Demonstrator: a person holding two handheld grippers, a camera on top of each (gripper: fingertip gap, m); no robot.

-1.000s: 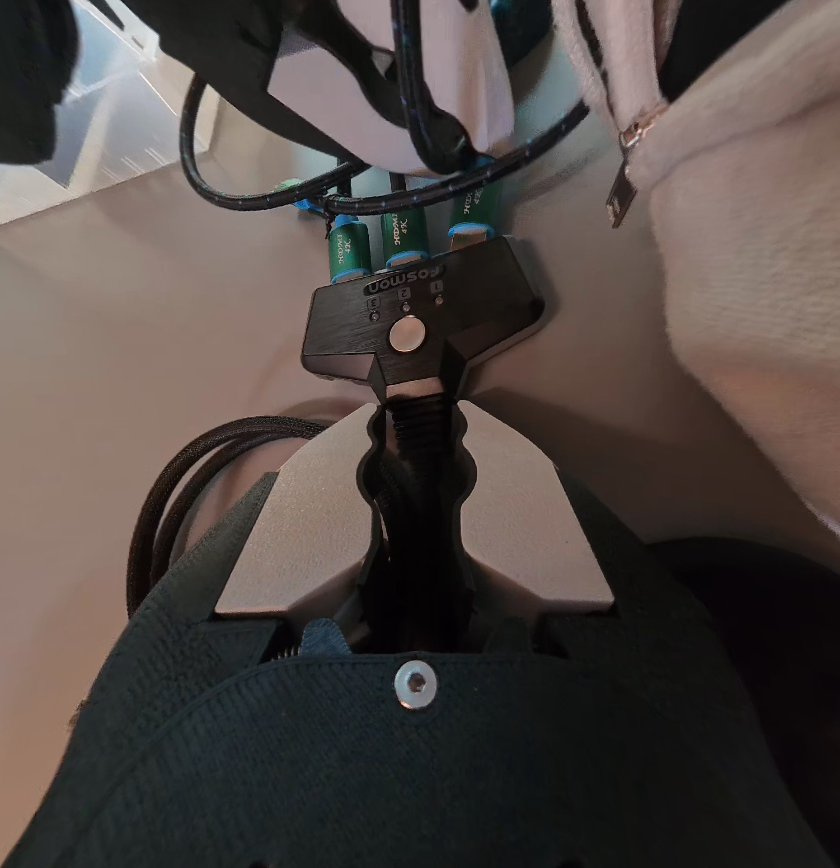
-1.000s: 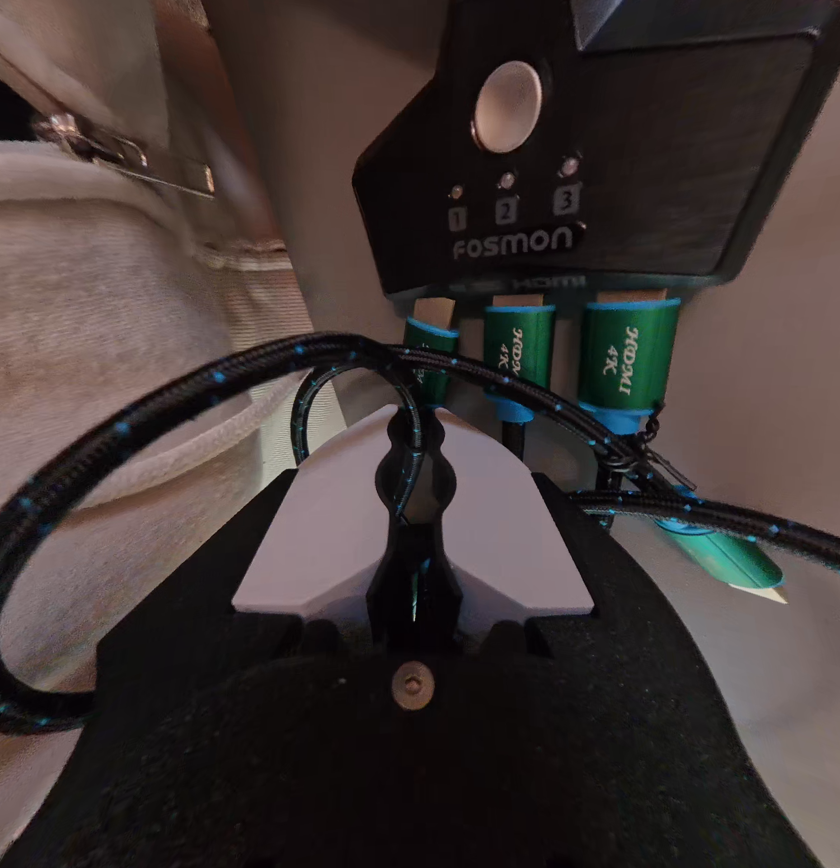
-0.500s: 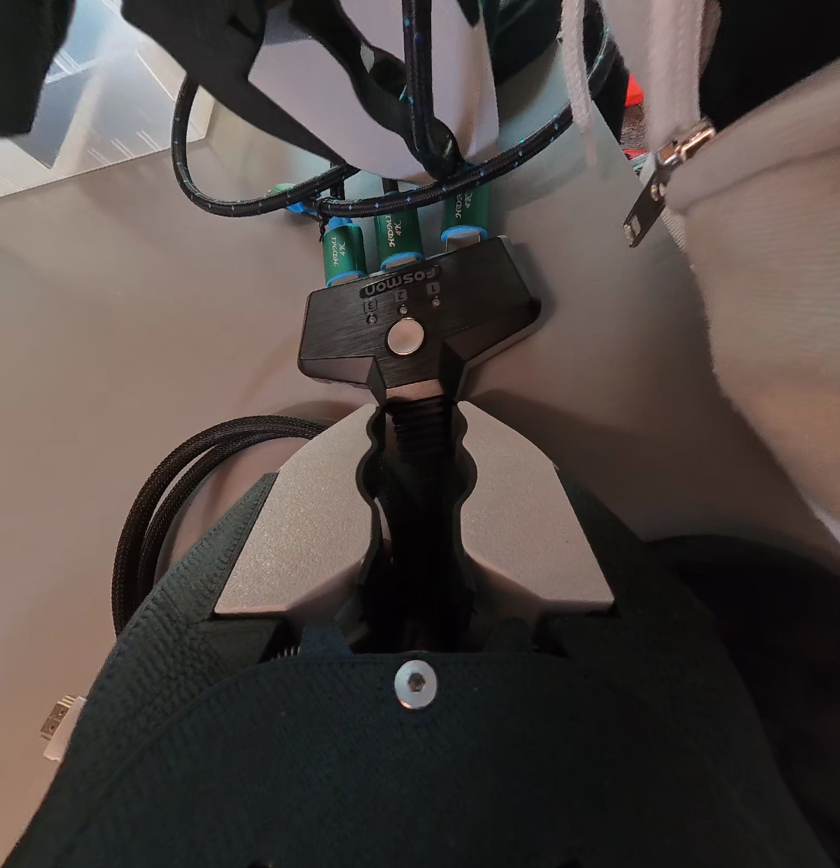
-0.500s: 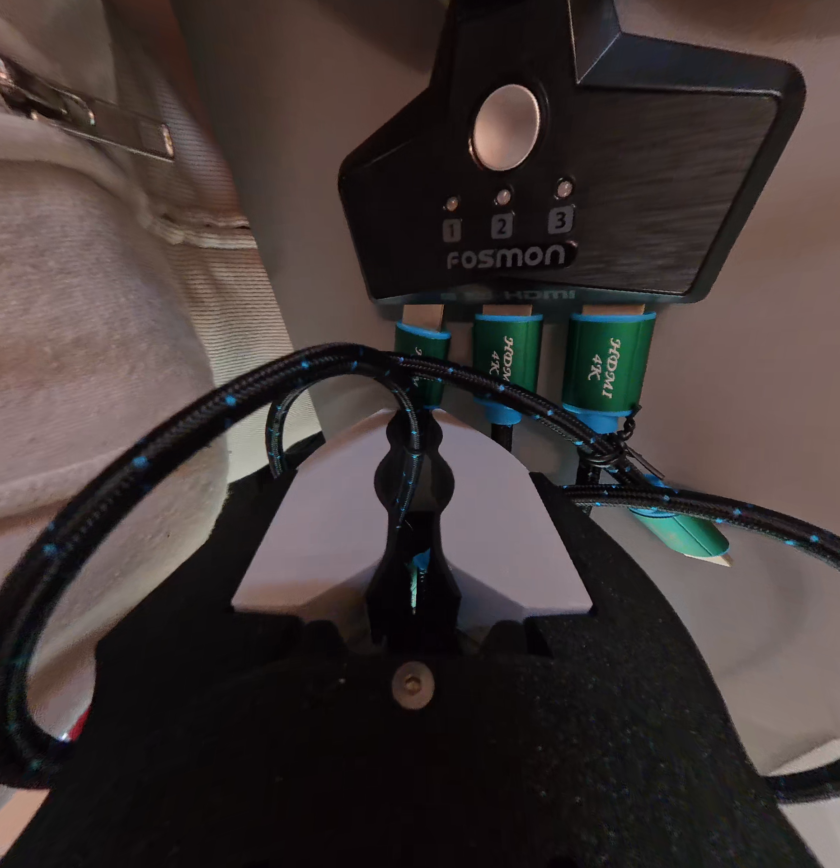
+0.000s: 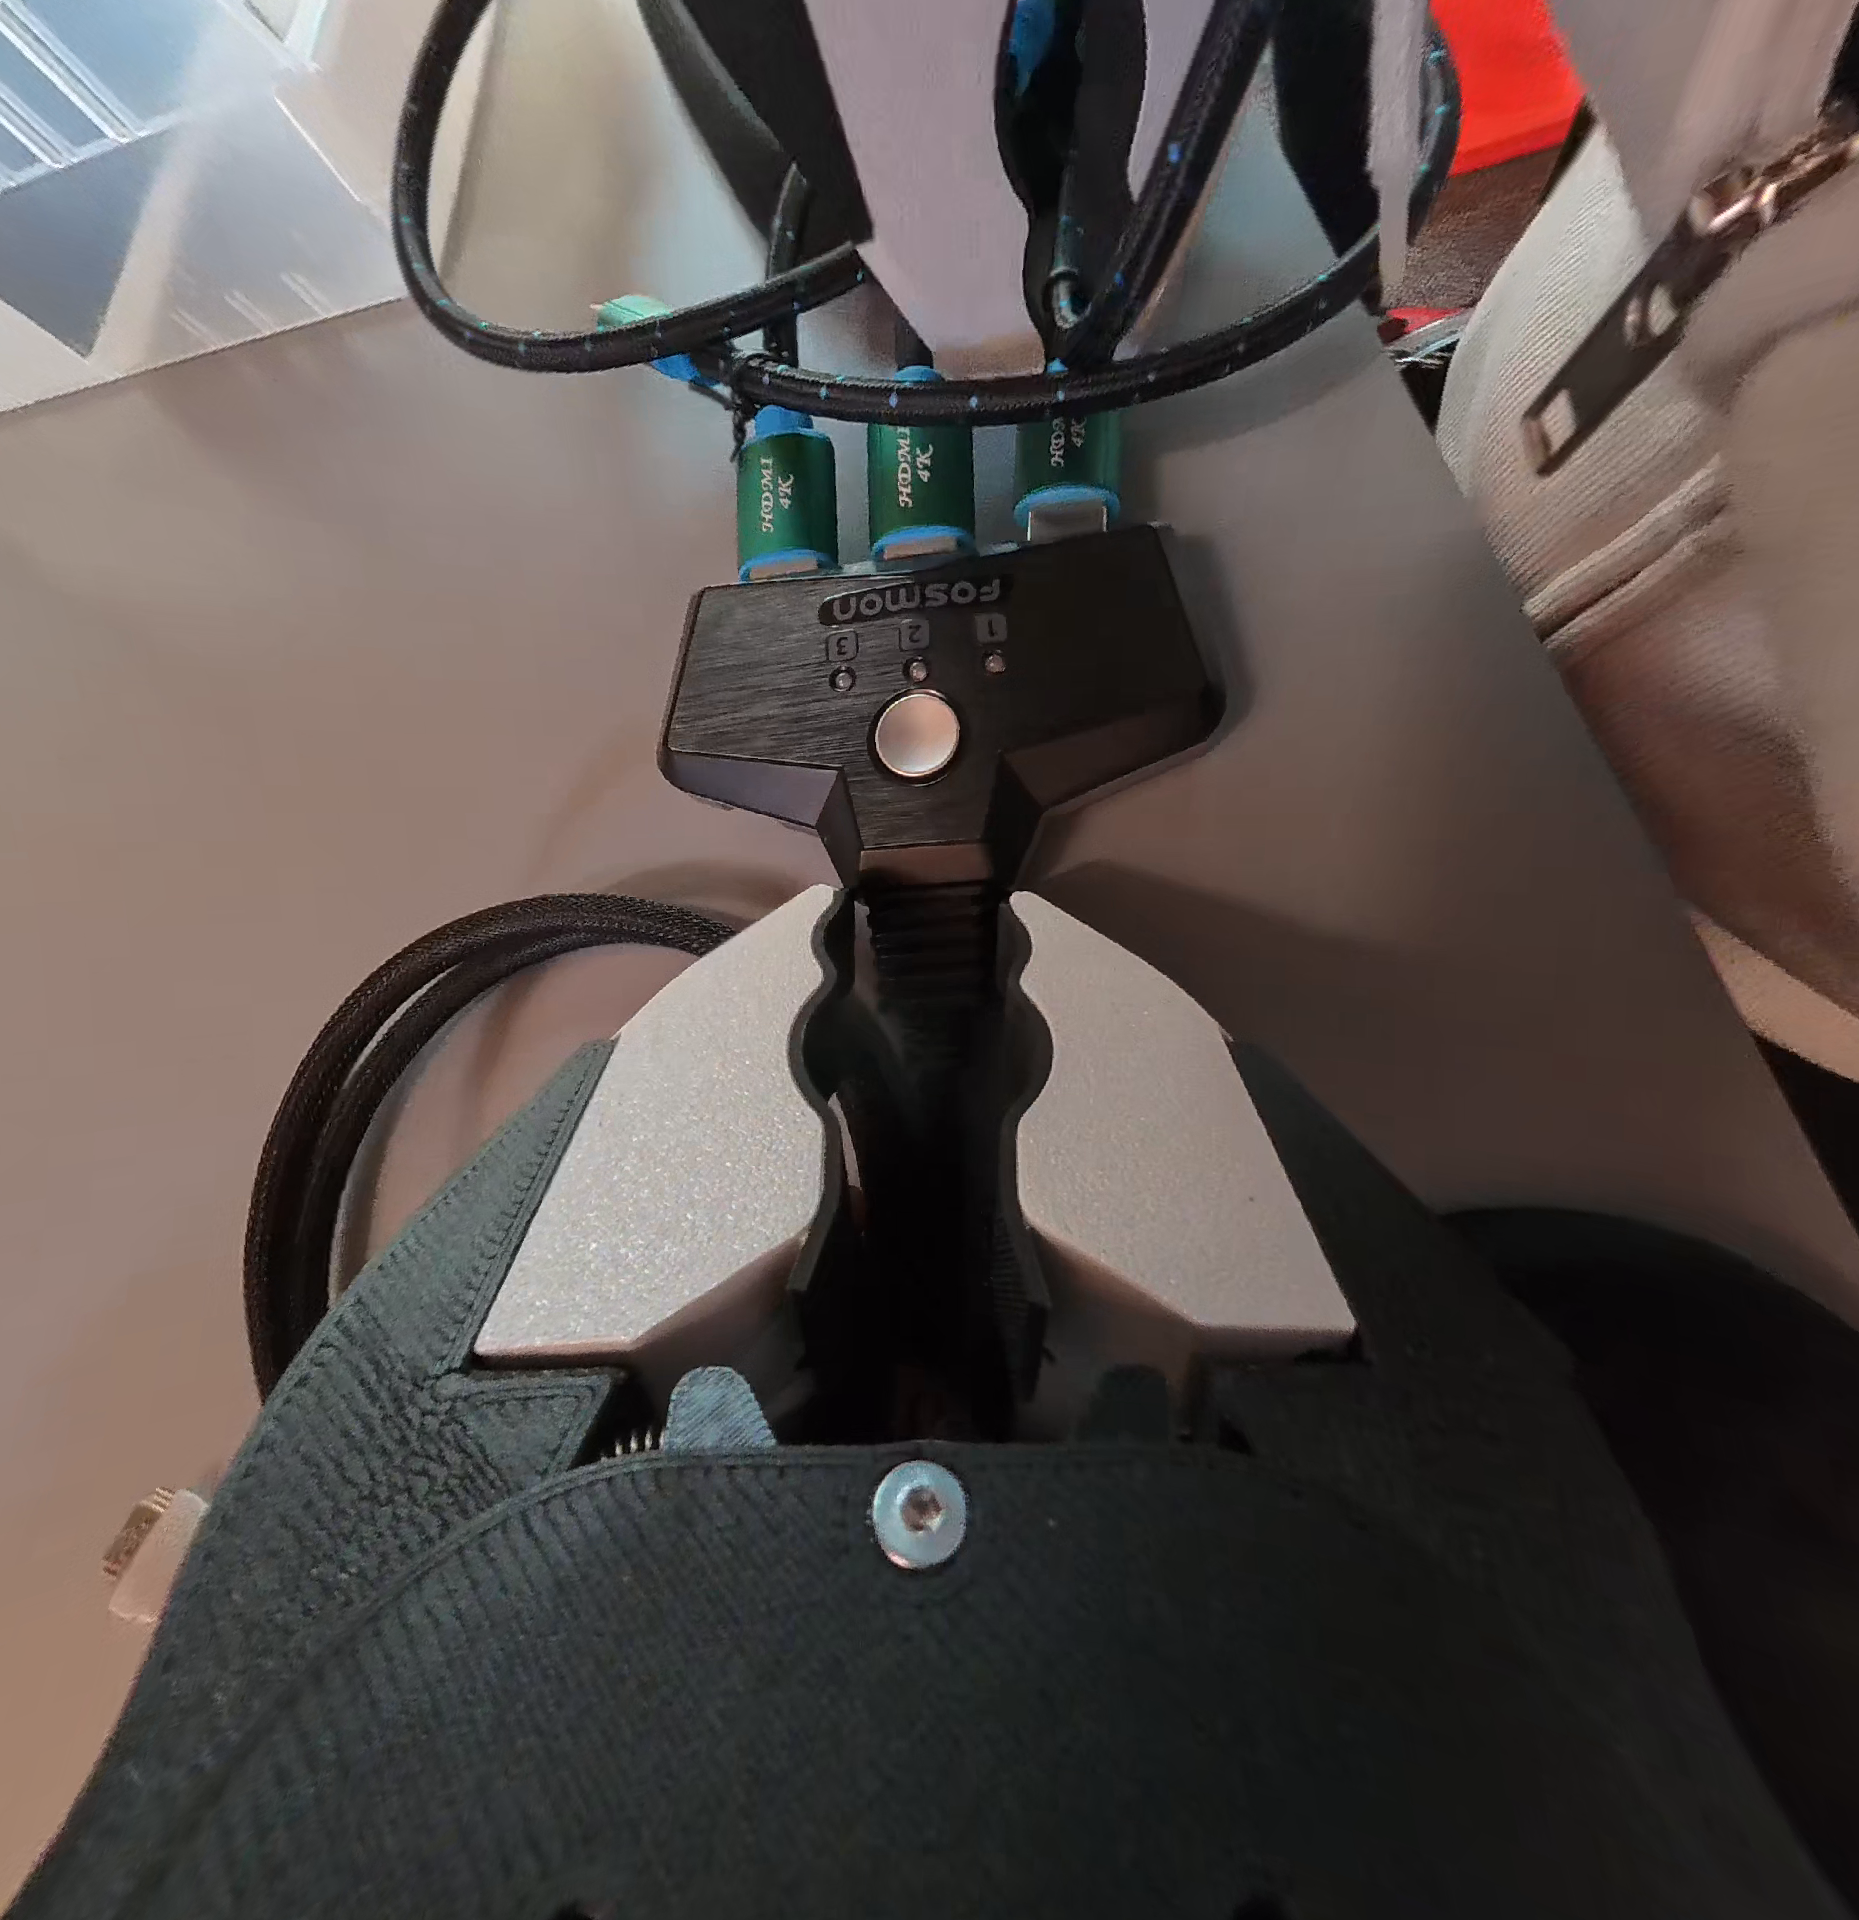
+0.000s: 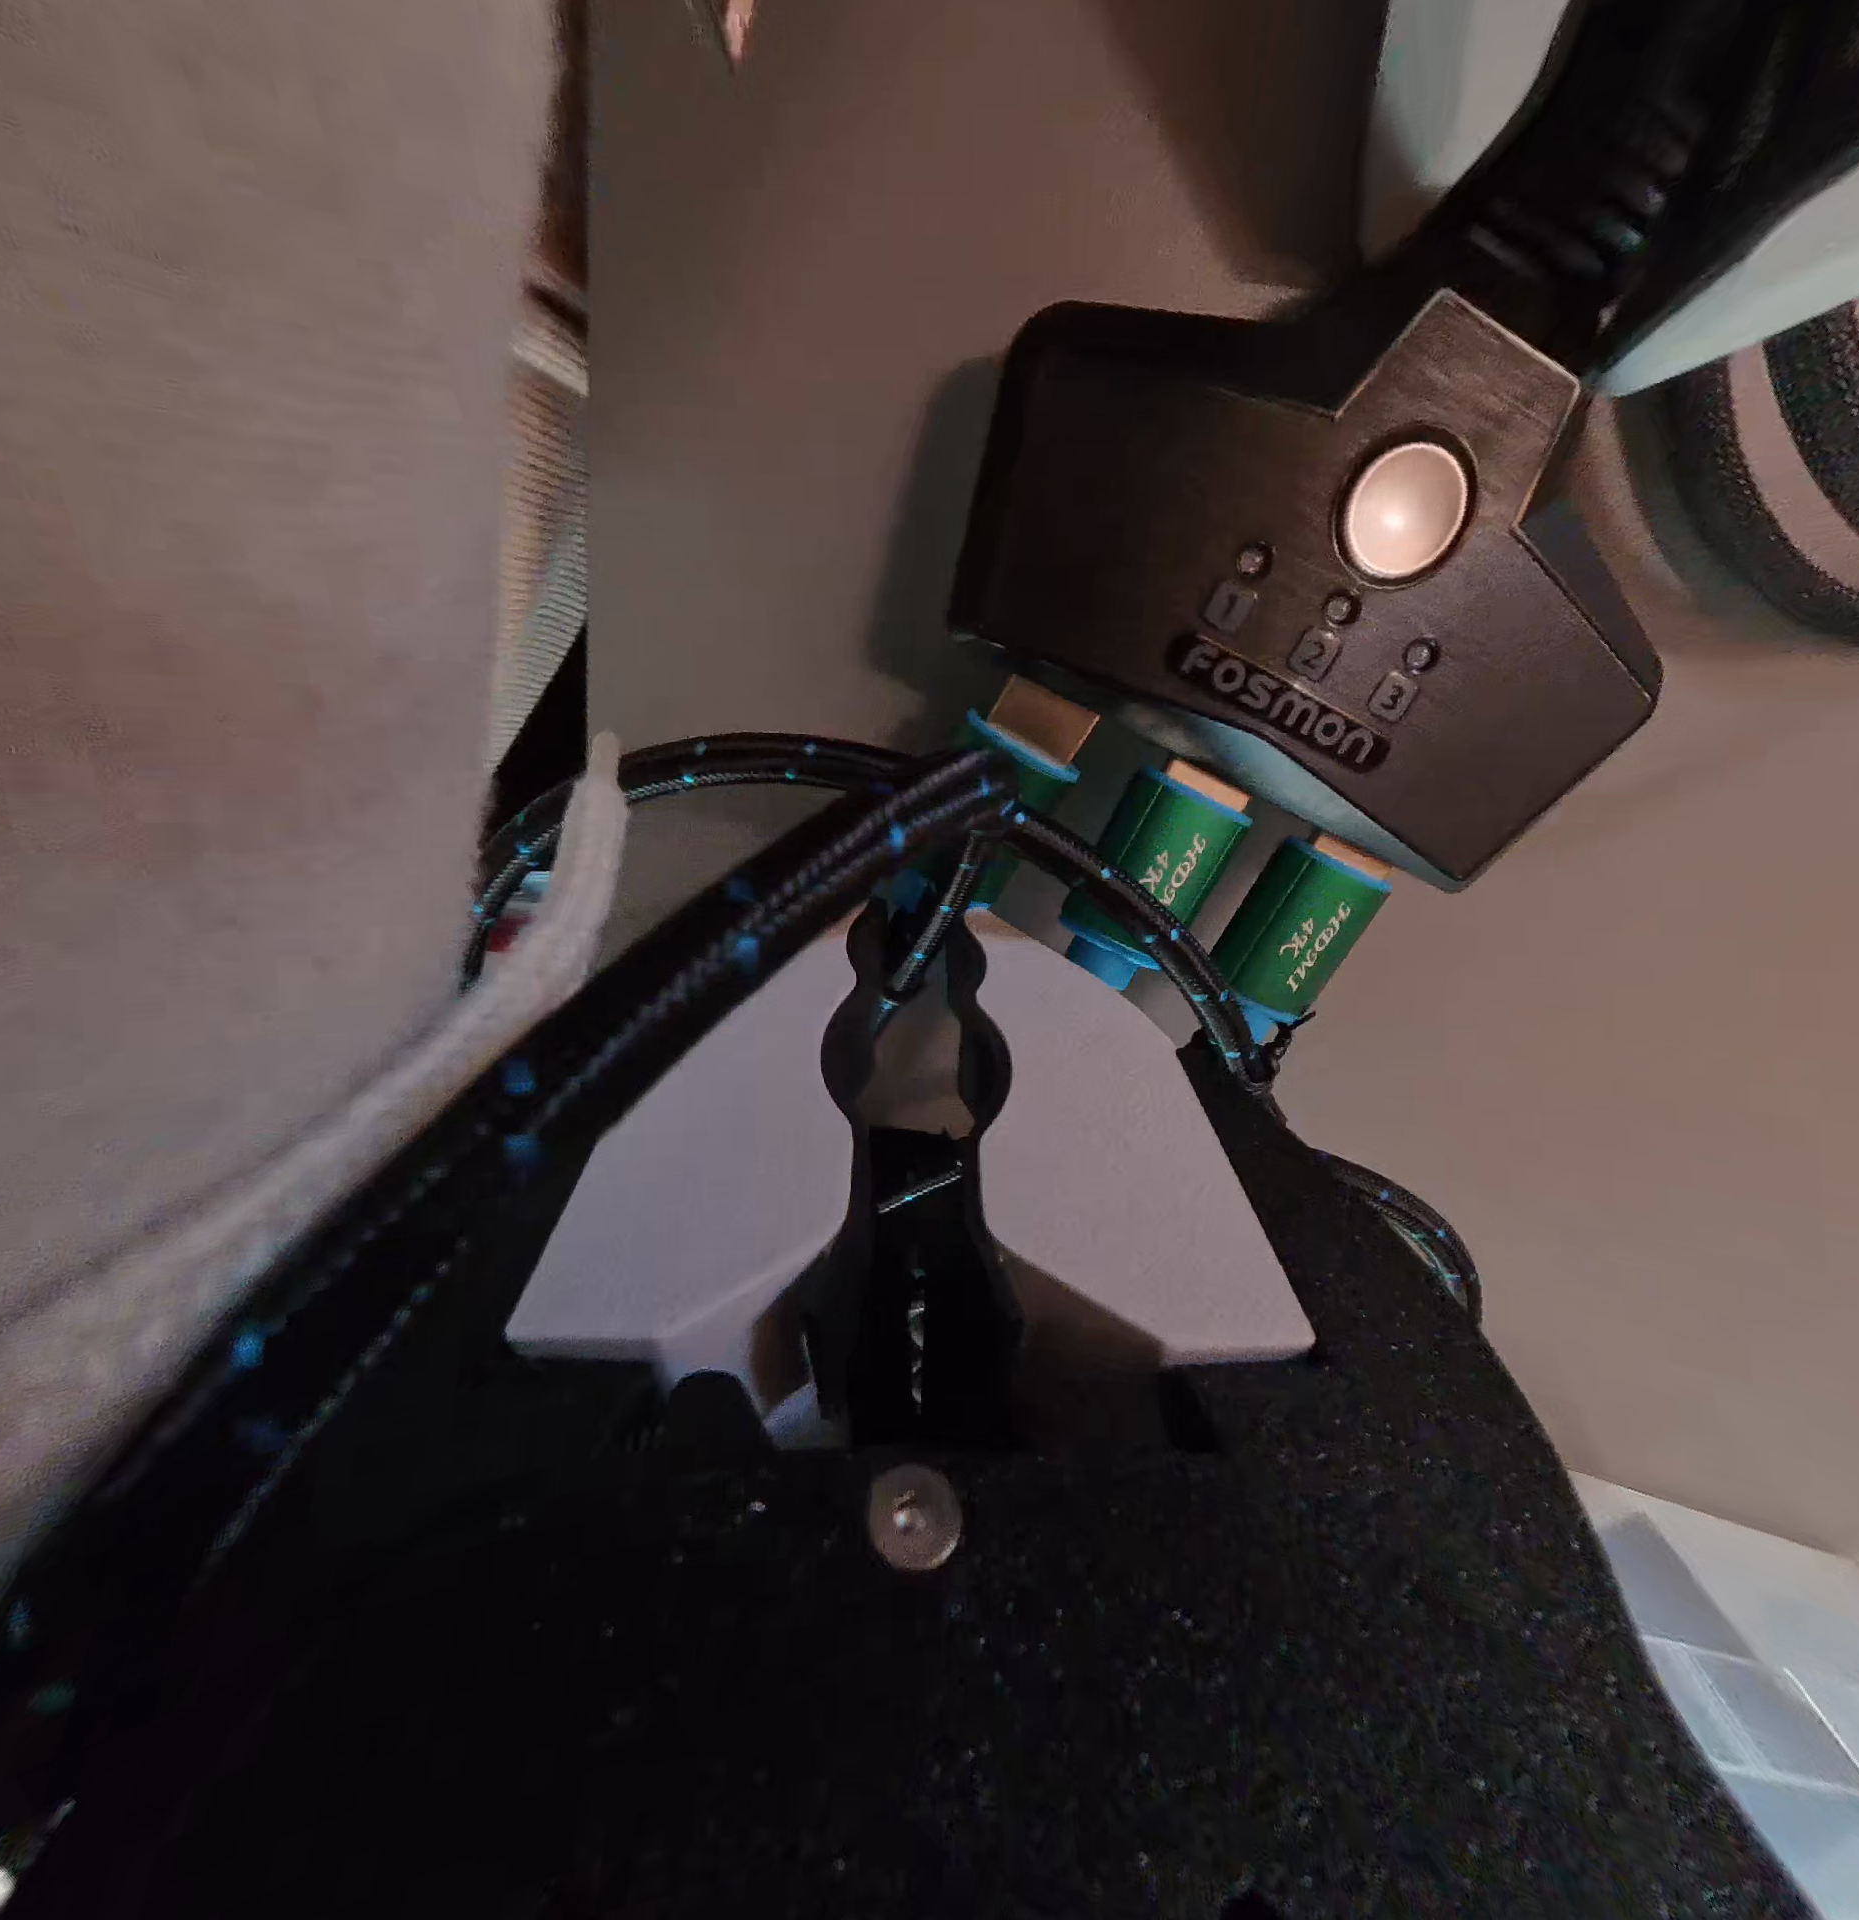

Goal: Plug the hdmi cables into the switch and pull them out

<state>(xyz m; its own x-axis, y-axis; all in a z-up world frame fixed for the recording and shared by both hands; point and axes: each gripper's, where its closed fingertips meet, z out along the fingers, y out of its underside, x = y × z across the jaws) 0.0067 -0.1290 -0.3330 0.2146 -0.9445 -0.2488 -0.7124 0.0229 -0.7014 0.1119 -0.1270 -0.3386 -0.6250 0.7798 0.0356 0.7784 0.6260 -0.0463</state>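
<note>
Black switch [image 5: 935, 686] with three green HDMI plugs [image 5: 920, 473]

The switch is laid flat on the worktop; three plugs are seated side by side in its ports, the one at port one [image 6: 1013, 774] showing more bare metal.

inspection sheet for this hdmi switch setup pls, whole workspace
surface: pale grey table, bare around the switch
job's things: black switch flat on the table; three green plugs in its ports, the one nearest the person showing more metal than the others
clutter: loose green plug on the table; pale connector at the left edge
grippers: left gripper shut on the switch's ribbed tail; right gripper shut on a braided cable
cables: black-blue braided leads looped over the plugs; black coil left of the left gripper
surroundings: person's pale jacket close by; clear box beyond the table
</note>
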